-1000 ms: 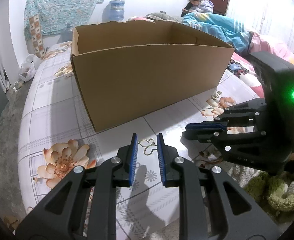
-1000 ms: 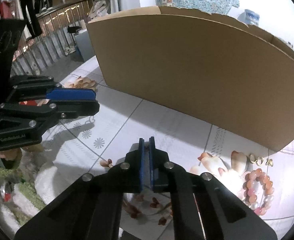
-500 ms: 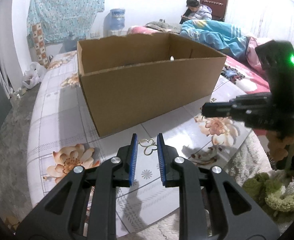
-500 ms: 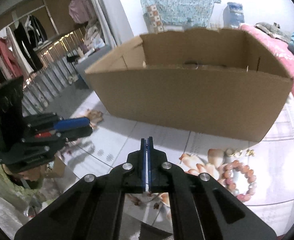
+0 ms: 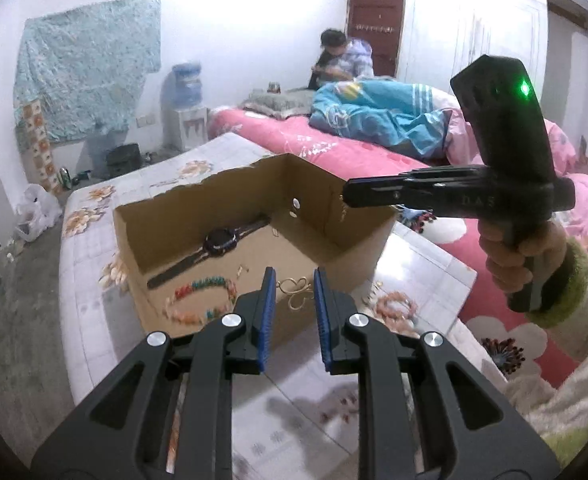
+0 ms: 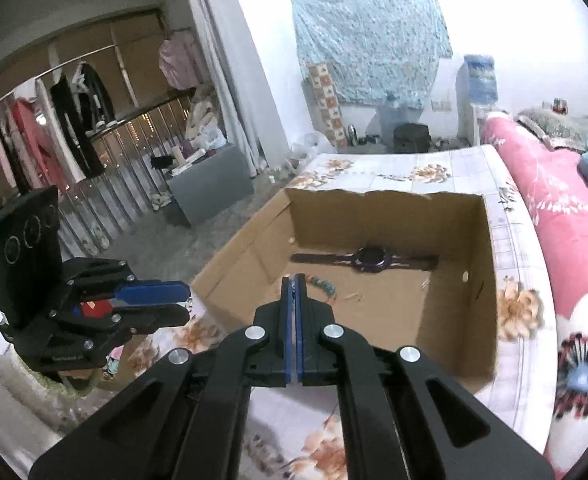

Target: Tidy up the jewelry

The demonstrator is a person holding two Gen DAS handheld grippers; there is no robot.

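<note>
My left gripper (image 5: 292, 276) is shut on a thin gold butterfly-shaped ornament (image 5: 294, 292), held above the near wall of an open cardboard box (image 5: 333, 248). Inside the box lie a black watch (image 5: 220, 240), a colourful beaded bracelet (image 5: 202, 288) and some small earrings. A pink bead bracelet (image 5: 393, 304) lies on the table right of the box. My right gripper (image 6: 294, 280) is shut, with nothing seen between its pads, over the box (image 6: 453, 340) and its watch (image 6: 369, 258). The right gripper (image 5: 345, 194) hovers at the box's right wall. The left gripper (image 6: 188, 304) is at the left.
The box stands on a table with a floral cloth (image 5: 94, 280). A bed with a pink cover (image 5: 333, 148) runs along the right, and a person (image 5: 341, 60) sits at its far end. A water dispenser (image 5: 184, 92), a grey cabinet (image 6: 214, 176) and a clothes rail (image 6: 54, 120) stand around.
Both grippers have risen, so the views now look down into the box instead of at its side wall. The right gripper's small gap has shut fully. The ornament stays in the left gripper.
</note>
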